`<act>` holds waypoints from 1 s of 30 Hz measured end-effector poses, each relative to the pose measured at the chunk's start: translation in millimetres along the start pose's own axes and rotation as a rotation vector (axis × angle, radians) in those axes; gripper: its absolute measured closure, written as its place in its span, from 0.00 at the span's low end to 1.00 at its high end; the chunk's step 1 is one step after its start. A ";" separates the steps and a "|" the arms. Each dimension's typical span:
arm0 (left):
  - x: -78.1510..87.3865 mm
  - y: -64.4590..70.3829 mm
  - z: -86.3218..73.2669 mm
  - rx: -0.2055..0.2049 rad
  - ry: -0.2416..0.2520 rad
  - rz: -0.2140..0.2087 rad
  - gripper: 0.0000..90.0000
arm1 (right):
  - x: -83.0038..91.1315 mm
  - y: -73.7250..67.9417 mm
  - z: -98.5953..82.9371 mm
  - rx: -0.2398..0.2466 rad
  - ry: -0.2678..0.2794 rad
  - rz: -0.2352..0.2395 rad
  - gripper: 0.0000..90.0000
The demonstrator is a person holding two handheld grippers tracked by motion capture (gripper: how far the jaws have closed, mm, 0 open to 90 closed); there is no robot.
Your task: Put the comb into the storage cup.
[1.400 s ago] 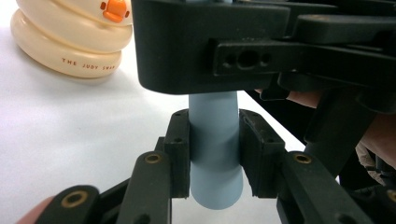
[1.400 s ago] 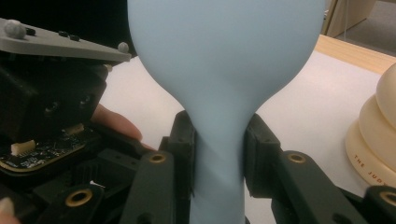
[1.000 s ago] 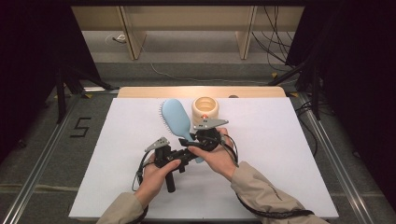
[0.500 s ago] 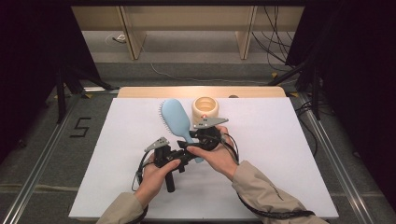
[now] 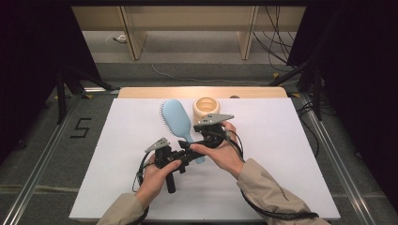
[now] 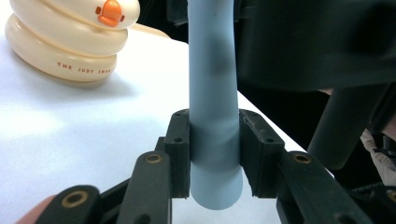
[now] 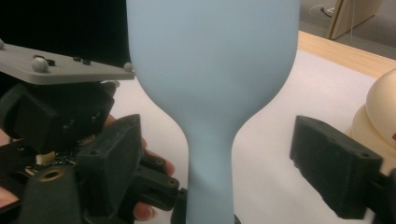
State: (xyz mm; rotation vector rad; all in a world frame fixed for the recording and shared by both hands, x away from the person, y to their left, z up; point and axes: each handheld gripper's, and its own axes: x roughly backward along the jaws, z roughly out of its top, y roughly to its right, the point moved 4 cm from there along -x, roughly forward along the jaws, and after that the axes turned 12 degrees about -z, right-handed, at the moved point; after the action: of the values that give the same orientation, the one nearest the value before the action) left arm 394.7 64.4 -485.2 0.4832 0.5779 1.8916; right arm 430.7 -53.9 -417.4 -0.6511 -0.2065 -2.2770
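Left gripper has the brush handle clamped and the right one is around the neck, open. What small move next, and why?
Probably close the right gripper on the light blue hairbrush: its jaws straddle the narrow neck with gaps on both sides, while the left gripper already clamps the handle end. A second grip would steady it before any lift.

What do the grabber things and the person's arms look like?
Both grippers, left gripper and right gripper, are black with blocky jaws and brass-coloured rivets. Each carries a grey three-cornered plate on top, dotted with small pale balls. Black cables trail from them. The person wears beige sleeves.
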 end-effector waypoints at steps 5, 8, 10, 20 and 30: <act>-0.3 -0.3 -0.5 -0.002 -0.003 0.002 0.73 | 2.5 1.4 2.6 0.013 0.007 -0.006 0.11; -0.1 -0.6 -0.5 -0.002 -0.003 0.003 0.73 | 3.4 1.6 3.1 0.018 0.003 -0.006 0.09; -0.1 -0.6 -0.5 -0.002 -0.003 0.002 0.73 | 3.9 1.6 3.7 0.019 0.004 -0.005 0.06; -0.1 -0.5 -0.4 -0.002 -0.003 0.002 0.73 | 7.2 2.5 7.2 0.030 0.013 -0.003 0.00; -0.5 -0.7 -1.1 -0.004 -0.007 0.001 0.73 | 10.6 3.5 11.1 0.023 0.032 -0.008 0.00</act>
State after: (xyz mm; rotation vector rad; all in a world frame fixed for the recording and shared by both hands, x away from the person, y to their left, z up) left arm 394.8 64.0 -486.6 0.4876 0.5695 1.8912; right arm 431.2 -59.2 -402.6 -0.6026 -0.2197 -2.2875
